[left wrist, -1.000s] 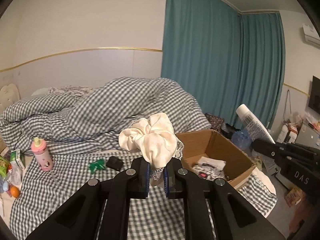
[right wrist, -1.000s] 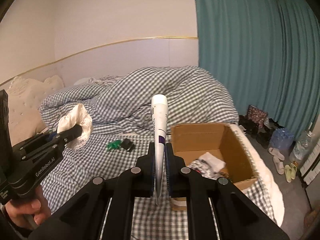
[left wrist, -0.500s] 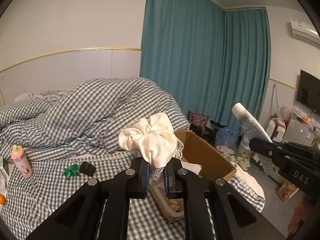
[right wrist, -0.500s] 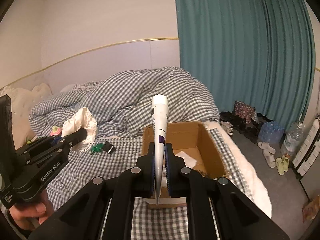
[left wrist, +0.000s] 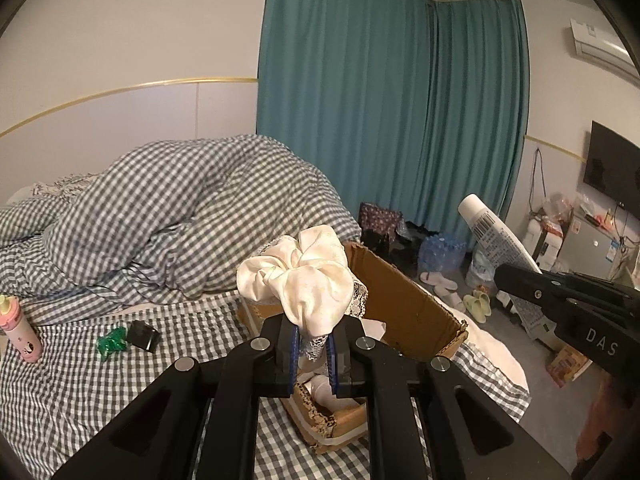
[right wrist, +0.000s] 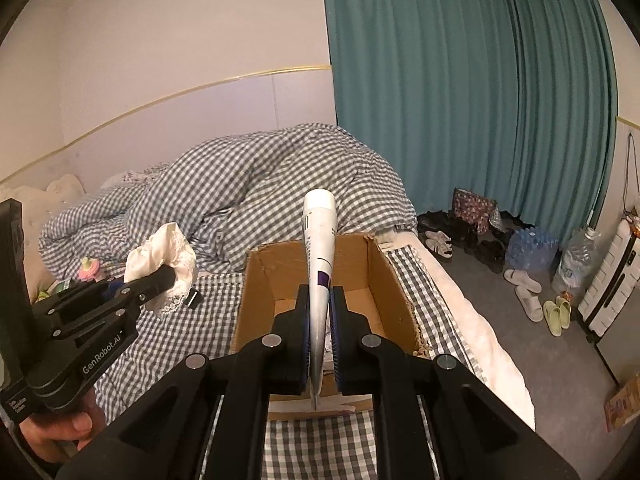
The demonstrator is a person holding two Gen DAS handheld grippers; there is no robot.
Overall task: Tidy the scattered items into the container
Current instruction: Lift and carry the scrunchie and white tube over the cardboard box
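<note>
Left gripper (left wrist: 313,346) clamped on cream scrunchie (left wrist: 303,278); right gripper (right wrist: 320,340) clamped on white tube (right wrist: 318,240). Both carried closer since a second ago, now over cardboard box (right wrist: 256,280) on bed. Release judged next.

The cardboard box (right wrist: 320,280) sits on the bed (right wrist: 168,328), before the duvet (right wrist: 280,176).

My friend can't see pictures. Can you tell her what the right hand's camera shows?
The right gripper has its jaws shut on a white tube, cap up, in front of an open cardboard box on a checked bed. To the left, the left gripper clamps a cream scrunchie. Teal curtains hang behind.
</note>
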